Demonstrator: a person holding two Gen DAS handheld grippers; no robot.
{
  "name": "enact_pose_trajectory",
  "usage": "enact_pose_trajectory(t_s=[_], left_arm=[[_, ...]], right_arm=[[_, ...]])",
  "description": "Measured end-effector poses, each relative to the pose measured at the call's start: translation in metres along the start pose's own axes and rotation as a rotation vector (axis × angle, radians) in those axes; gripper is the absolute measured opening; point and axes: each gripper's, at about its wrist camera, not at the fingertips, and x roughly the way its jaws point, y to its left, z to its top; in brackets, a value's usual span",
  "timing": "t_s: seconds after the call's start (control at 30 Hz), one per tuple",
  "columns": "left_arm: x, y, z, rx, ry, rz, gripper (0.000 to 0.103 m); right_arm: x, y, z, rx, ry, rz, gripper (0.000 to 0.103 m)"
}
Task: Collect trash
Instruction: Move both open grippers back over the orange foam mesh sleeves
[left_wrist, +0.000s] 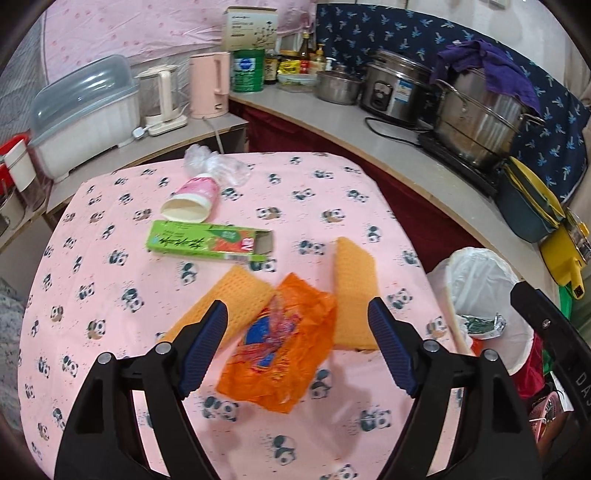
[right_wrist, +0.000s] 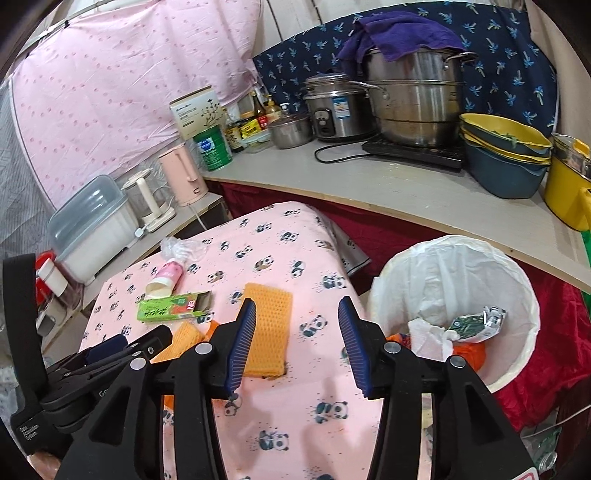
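Two hand-held grippers (left_wrist: 297, 345) (right_wrist: 297, 341) released, two orange sponges (left_wrist: 352, 291), one orange wrapper (left_wrist: 280, 354), one green box (left_wrist: 210, 242)

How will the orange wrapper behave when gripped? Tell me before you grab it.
The orange wrapper is crumpled, thin film, so it is probably floppy and will likely fold between the pads. It looks very light, lying loosely on the tablecloth. Its glossy surface may slip, so pinching a creased edge seems safer.
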Motion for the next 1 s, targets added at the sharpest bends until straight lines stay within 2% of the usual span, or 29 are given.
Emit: enact_pose_trajectory(t_s=[0.27, 0.53, 0.63, 0.9, 1.0], left_arm=[[0.012, 0.042, -0.011, -0.034, 0.04, 0.038, 0.075], [0.036, 0.078, -0.028, -0.065, 0.111, 0.066, 0.076], [0.046, 0.089, -0.033, -0.08, 0.144, 0.065, 0.076], [0.073, 0.108, -0.038, -0.104, 0.202, 0.068, 0.077], [0.082, 0.11, -0.039, -0.11, 0.22, 0.062, 0.08]], right_arm=[[0.021, 0.024, -0.009, -0.017, 0.05, 0.015, 0.047], [0.051, 0.038, -0.024, -0.023, 0.117, 0.012, 0.047], [0.064, 0.042, -0.027, -0.027, 0.138, 0.009, 0.05], [0.1, 0.053, -0.034, -0.025, 0.189, 0.001, 0.055], [0.114, 0.055, -0.036, -0.027, 0.208, -0.008, 0.057]])
